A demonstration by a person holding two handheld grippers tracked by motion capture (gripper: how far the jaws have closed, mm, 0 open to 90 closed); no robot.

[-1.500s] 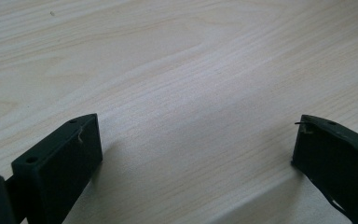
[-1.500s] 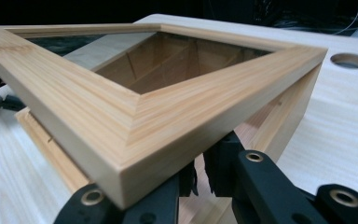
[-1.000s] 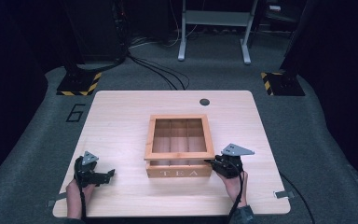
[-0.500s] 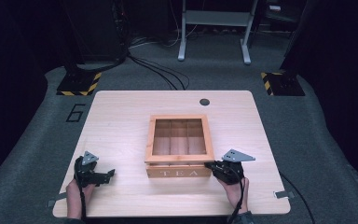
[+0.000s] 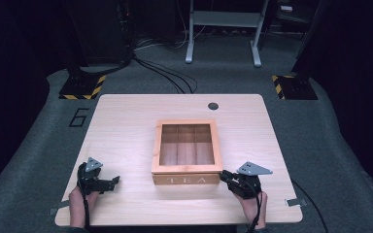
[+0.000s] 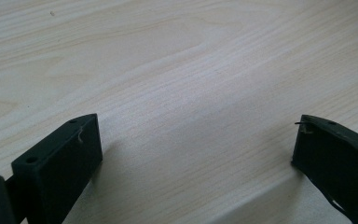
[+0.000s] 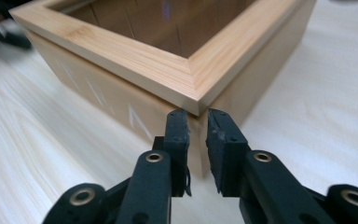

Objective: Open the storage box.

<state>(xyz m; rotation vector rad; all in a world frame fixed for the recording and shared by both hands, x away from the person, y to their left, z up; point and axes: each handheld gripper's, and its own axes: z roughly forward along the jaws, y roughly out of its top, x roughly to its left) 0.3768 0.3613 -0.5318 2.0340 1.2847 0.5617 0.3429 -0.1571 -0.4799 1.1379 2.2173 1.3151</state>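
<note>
Table of pale wood carries everything here, and the tea box at its middle serves as the landmark. Well to the left of the box, near the table's near edge, the left gripper rests in the person's left hand, its jaws pointing toward the box's lettered front but far short of it. In the left gripper view the left gripper stands with its two black jaws spread wide apart, only bare tabletop between them and nothing held. The tea box itself is a light wooden case with a framed lid whose window shows dividers inside, and the word TEA reads across the front wall that faces the person. A small dark round hole sits in the table beyond the box, toward the far edge. Just right of the box's near right corner is the right gripper, held in the right hand, its tips at that corner. In the right gripper view the right gripper has its jaws nearly together, parted by a narrow gap and just opening a little, with the corner of the box's lid frame directly ahead of the tips; nothing is gripped between them.
</note>
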